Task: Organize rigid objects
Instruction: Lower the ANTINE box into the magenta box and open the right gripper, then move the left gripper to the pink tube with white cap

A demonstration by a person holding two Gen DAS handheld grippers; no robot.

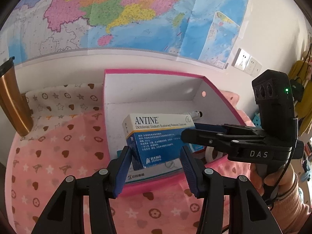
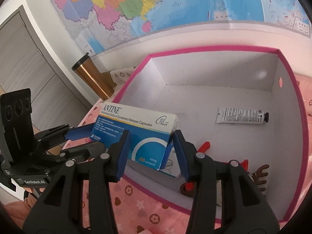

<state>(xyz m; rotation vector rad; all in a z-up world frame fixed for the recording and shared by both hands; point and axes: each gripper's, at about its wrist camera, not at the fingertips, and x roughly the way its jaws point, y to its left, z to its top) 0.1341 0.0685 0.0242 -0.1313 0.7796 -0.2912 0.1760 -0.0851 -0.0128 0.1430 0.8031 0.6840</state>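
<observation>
A white and blue ANTINE medicine box (image 1: pixel 156 134) hangs tilted over the near left part of an open white storage box with a pink rim (image 1: pixel 154 71). My left gripper (image 1: pixel 155 152) is shut on its lower end, one pad on each side. From the right, my right gripper (image 1: pixel 187 131) clamps the box's other end. In the right wrist view the medicine box (image 2: pixel 136 124) sits between the pads of my right gripper (image 2: pixel 151 133), and my left gripper (image 2: pixel 97 136) holds its left end. A white tube (image 2: pixel 241 115) lies on the storage box (image 2: pixel 214 48) floor.
A flat white and teal carton (image 2: pixel 171 167) lies under the held box. Red and brown reindeer-like pieces (image 2: pixel 259 175) sit in the near right corner. A copper tumbler (image 1: pixel 11 101) stands left of the storage box. Pink patterned bedding (image 1: pixel 58 165) lies beneath, below a wall map (image 1: pixel 117 9).
</observation>
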